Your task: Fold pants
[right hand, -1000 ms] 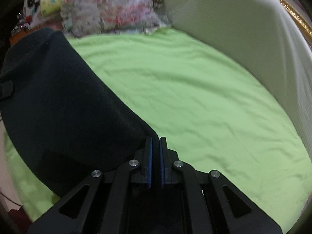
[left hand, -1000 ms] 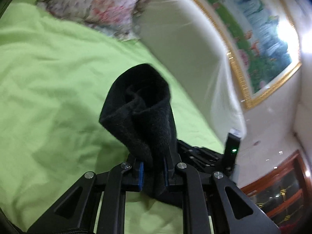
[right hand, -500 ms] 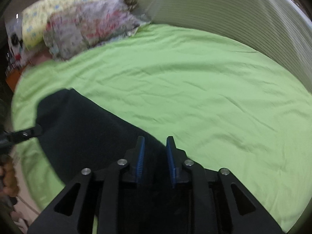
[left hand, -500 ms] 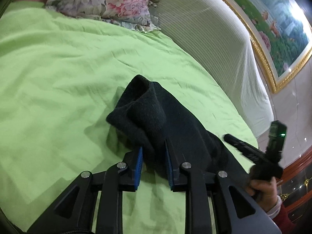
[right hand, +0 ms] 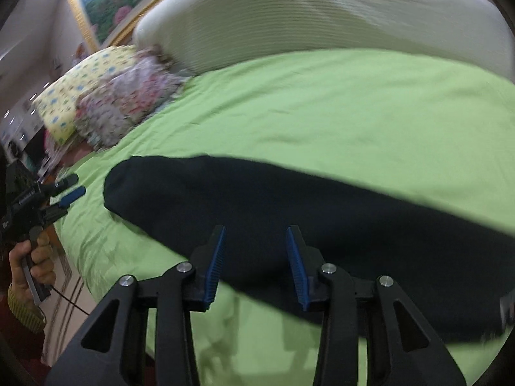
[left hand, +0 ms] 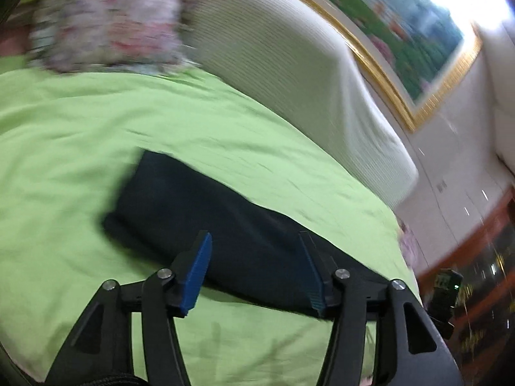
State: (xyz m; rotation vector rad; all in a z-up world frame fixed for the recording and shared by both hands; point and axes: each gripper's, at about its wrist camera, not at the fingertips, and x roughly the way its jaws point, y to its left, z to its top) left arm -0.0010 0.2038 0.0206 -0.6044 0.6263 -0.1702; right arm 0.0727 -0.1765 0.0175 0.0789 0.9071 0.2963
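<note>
The black pants (left hand: 231, 222) lie flat as a long folded strip on the green bedsheet (left hand: 80, 135). They also show in the right wrist view (right hand: 322, 218), stretched from left to right. My left gripper (left hand: 257, 270) is open and empty just above the near edge of the pants. My right gripper (right hand: 256, 263) is open and empty over the near edge of the pants. The left gripper also shows at the left edge of the right wrist view (right hand: 70, 189), held in a hand, off the end of the pants.
Floral pillows (left hand: 106, 22) and a yellow pillow (right hand: 83, 83) lie at the head of the bed. A white padded headboard (left hand: 289, 74) curves behind the sheet (right hand: 354, 103). A framed painting (left hand: 386, 32) hangs above. The bed edge falls off at the left (right hand: 74, 257).
Both grippers have opened and let go of the pants. The pants, lifted and bunched a second ago, now lie flat on the sheet. Both grippers have drawn back.
</note>
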